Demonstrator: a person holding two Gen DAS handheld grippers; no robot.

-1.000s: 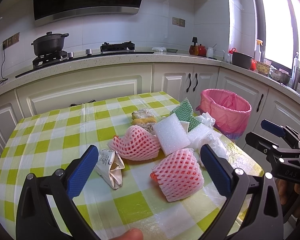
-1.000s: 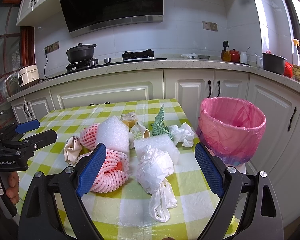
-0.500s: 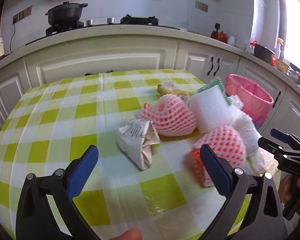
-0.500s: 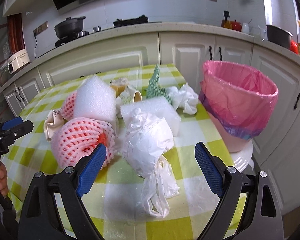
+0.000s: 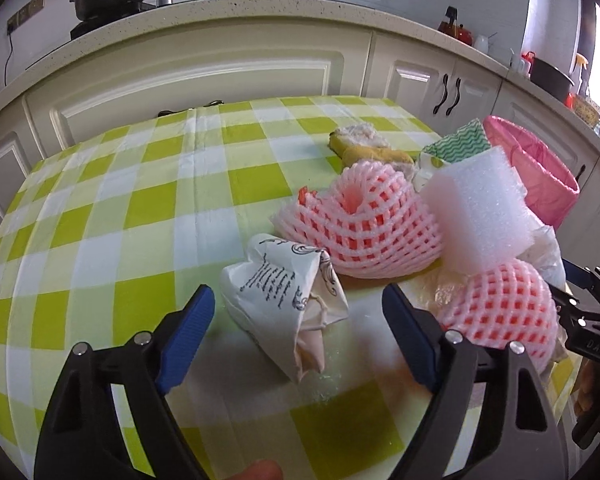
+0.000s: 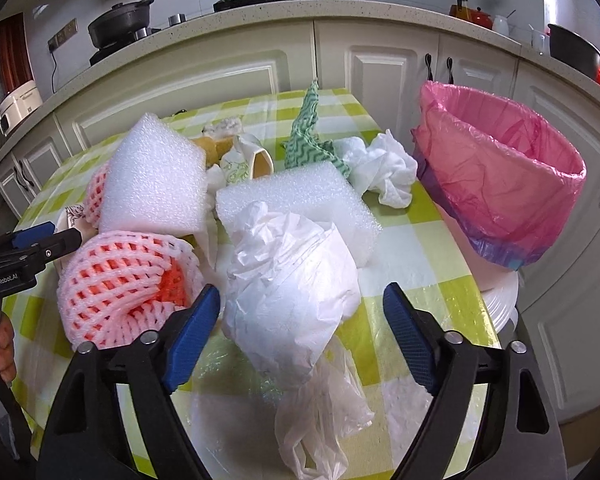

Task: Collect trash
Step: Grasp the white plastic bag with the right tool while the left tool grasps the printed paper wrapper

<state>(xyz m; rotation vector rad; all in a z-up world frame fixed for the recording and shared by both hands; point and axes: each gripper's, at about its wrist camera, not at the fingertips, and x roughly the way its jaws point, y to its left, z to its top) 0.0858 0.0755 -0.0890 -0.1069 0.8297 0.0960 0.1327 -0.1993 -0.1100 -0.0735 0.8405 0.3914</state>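
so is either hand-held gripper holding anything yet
Nothing is held yet. The left hand-held gripper has been closing around the paper bag, the right hand-held gripper around the white plastic bag; pads not pressing.

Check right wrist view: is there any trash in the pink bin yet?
No. The bin shows only its pink liner inside, while the white bag and foam block lie on the table.

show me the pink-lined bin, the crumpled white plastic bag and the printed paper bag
pink-lined bin (image 6: 496, 184): right wrist view, inner wall of the liner
crumpled white plastic bag (image 6: 296, 292): right wrist view, middle of the bulging part
printed paper bag (image 5: 276, 280): left wrist view, the printed side
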